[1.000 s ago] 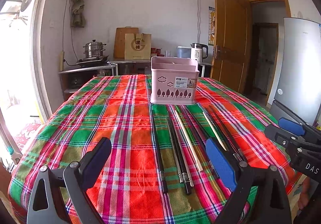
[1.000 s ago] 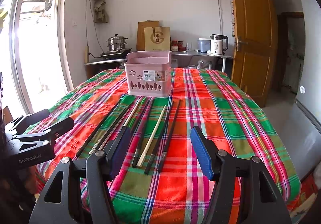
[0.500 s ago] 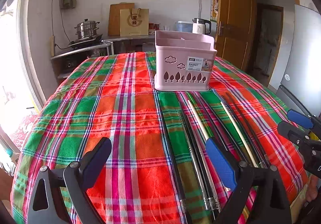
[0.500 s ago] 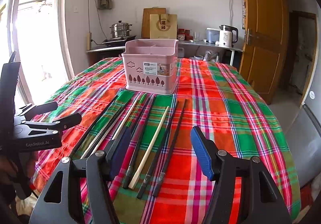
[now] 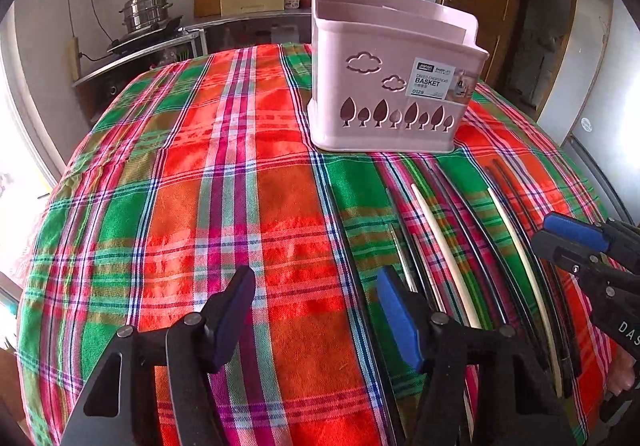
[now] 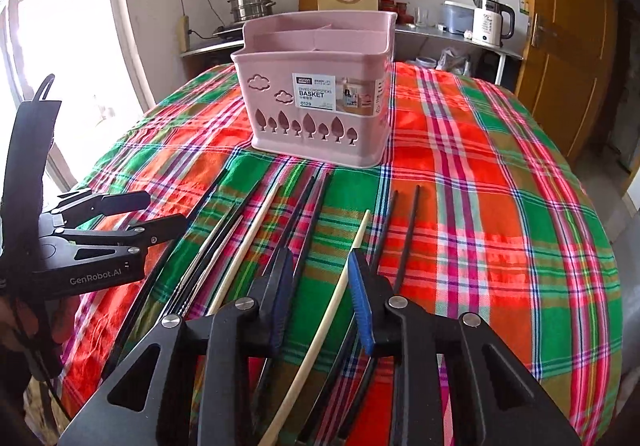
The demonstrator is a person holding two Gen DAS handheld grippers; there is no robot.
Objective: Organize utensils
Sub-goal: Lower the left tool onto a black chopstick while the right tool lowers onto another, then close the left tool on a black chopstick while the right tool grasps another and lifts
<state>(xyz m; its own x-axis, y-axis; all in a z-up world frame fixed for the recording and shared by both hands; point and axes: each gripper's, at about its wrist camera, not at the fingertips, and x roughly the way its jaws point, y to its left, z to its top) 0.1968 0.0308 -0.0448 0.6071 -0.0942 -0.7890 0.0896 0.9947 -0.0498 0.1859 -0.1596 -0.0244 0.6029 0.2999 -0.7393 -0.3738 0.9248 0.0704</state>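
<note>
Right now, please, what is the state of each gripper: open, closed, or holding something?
Left gripper: open, holding nothing.
Right gripper: open, either side of a pale chopstick, not gripping it.

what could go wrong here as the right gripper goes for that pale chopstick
1. The right gripper straddles a pale chopstick, but dark chopsticks lie close beside it, so closing may catch two.
2. The chopsticks lie flat on the plaid tablecloth; the fingers might snag cloth.
3. The pink basket looks light; a chopstick hitting its rim might tip it.
</note>
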